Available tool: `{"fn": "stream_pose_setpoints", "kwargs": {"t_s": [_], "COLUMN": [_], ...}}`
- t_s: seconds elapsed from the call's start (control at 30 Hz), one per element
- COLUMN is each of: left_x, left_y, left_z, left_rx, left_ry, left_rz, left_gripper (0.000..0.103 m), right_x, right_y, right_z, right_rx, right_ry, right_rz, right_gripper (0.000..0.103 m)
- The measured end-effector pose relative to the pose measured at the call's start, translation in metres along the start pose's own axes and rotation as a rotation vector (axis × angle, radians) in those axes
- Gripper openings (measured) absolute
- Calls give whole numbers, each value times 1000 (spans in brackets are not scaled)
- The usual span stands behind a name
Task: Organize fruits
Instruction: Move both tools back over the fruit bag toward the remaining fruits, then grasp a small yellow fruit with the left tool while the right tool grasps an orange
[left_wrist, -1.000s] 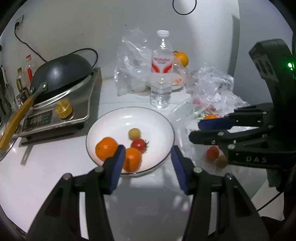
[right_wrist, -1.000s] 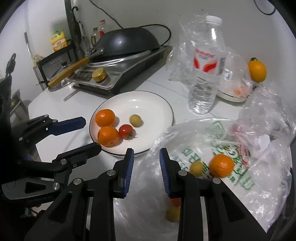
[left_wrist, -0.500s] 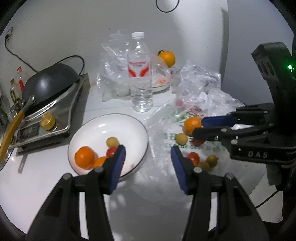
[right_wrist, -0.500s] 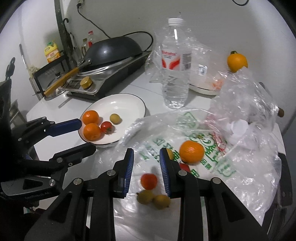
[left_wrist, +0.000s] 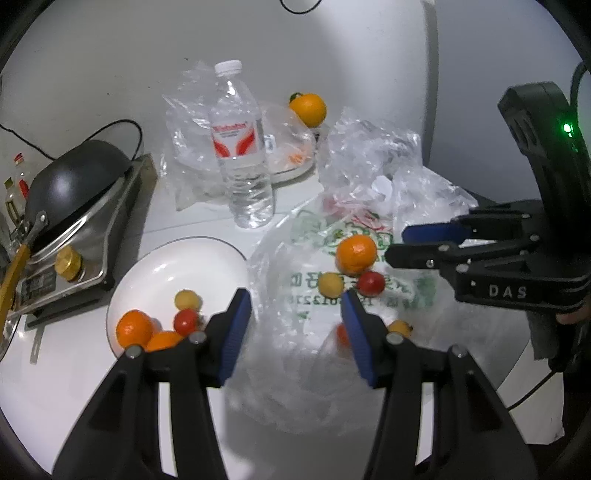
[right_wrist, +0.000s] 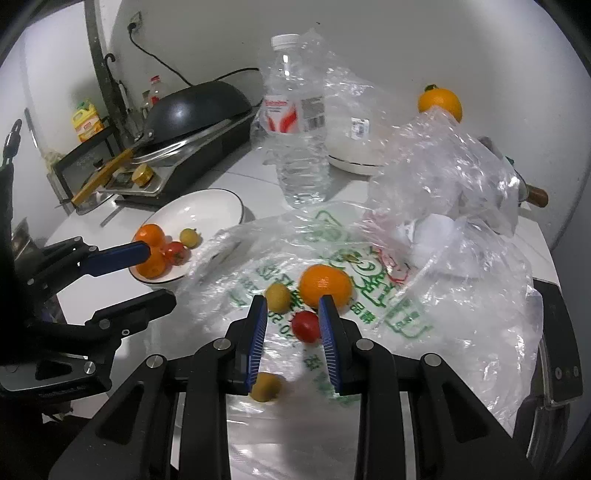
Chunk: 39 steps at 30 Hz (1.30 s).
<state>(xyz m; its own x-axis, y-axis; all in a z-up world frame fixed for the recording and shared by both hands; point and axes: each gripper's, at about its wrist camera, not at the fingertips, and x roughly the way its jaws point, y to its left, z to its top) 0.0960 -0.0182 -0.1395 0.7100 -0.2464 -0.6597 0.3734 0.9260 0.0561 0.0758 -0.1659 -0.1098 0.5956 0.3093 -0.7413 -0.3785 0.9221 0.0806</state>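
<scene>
A white plate (left_wrist: 192, 258) holds two oranges, a red tomato (left_wrist: 185, 320) and a small yellow fruit. To its right a flat printed plastic bag (right_wrist: 369, 280) carries an orange (right_wrist: 325, 286), a yellow fruit (right_wrist: 279, 297), a red tomato (right_wrist: 306, 326) and a yellow-green fruit (right_wrist: 265, 386). My left gripper (left_wrist: 295, 317) is open and holds nothing, hovering between the plate's edge and the bag. My right gripper (right_wrist: 291, 325) is shut with only a narrow gap and nothing gripped. It hangs above the bag's tomato (left_wrist: 370, 283), which shows through that gap.
A water bottle (left_wrist: 240, 147) stands behind the plate. A black wok (left_wrist: 70, 184) sits on a cooker at the left. At the back are a lone orange (left_wrist: 307, 108) and crumpled clear bags (right_wrist: 443, 166). The table edge lies at the right.
Both grippers have swung right, from over the plate to over the printed bag. The loose fruit on the bag has come into full view. Neither gripper's jaws changed.
</scene>
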Motion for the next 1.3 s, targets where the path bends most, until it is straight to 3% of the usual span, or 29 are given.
{"fn": "stream_pose_setpoints", "kwargs": {"t_s": [0.6, 0.73, 1.3], "left_x": [43, 50, 69], "left_y": [-11, -8, -9], "left_z": [15, 15, 15], "left_rx": [14, 9, 34], "left_ry": [56, 66, 88], "left_rz": [-20, -20, -27], "left_gripper": [52, 52, 52], "right_x": [29, 36, 69], "right_y": [-31, -30, -35], "right_z": [6, 9, 11], "right_rx": [38, 39, 40], "right_ry": [30, 27, 78], "right_rz": [34, 59, 88], "right_gripper": [41, 52, 48]}}
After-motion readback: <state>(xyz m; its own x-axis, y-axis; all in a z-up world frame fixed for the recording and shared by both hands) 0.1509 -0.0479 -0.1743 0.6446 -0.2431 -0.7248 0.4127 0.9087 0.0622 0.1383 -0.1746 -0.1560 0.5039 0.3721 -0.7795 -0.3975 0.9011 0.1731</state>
